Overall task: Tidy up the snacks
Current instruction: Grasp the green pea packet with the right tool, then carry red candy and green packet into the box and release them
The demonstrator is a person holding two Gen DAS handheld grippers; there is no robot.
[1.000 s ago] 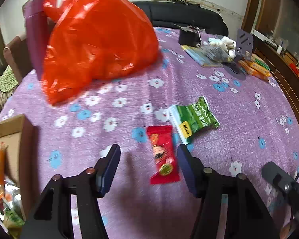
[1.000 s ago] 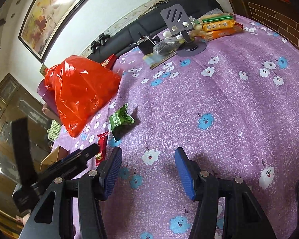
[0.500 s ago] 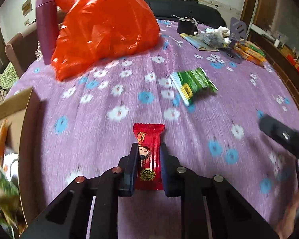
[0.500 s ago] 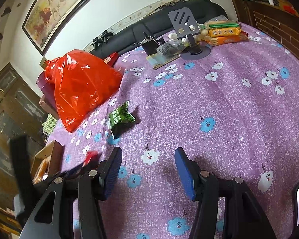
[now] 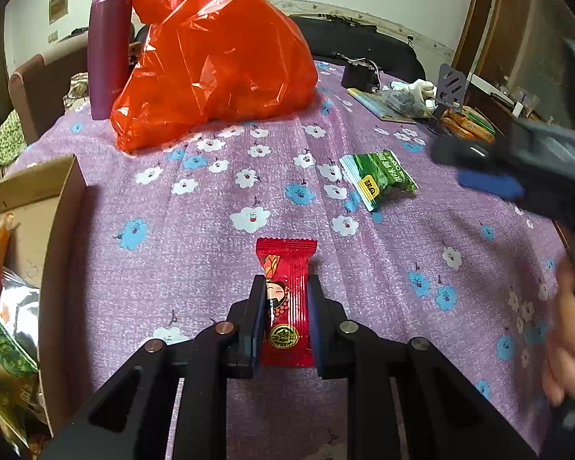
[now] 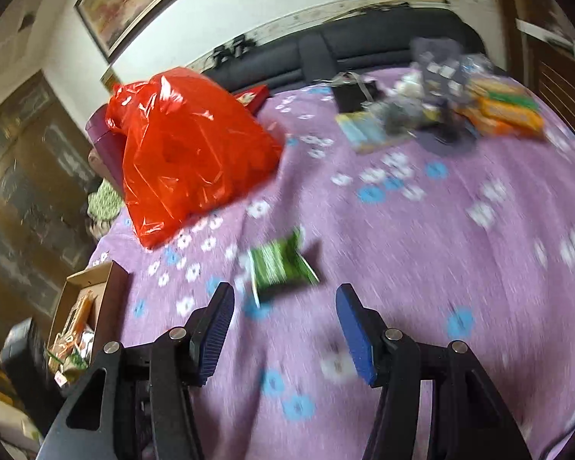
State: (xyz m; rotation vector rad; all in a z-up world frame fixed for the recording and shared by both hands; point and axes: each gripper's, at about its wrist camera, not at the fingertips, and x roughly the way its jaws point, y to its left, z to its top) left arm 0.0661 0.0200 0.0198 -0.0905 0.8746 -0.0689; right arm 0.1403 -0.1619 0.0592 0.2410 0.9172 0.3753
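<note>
Left gripper point(image 5: 283, 320): jaws clamped on the red candy packet point(image 5: 286, 299), pads against both long edges, packet flat between them, top end sticking out past the fingertips. A second ago the jaws stood wide apart around this packet as it lay on the purple floral tablecloth point(image 5: 211, 230); half a second ago they had closed on it. Grasp now looks secure, and the packet appears lifted clear of the cloth, though that is hard to confirm.

Cardboard box point(image 5: 63, 207) is the landmark: it sits at the table edge, to the left of the held packet, already holding several snack packs. Judged next step: swing the packet left and release it over the box.

Right gripper point(image 6: 283, 329): jaws wide apart, nothing between them. View is motion-blurred; a second ago it hovered over bare cloth, now it faces the green snack packet point(image 6: 281, 264), which lies just ahead of the fingertips, on the cloth well right of the box. Likely lining up for that pick.

Red plastic bag point(image 5: 211, 57) stands beyond the box, with a purple flask point(image 5: 107, 42) beside it.
</note>
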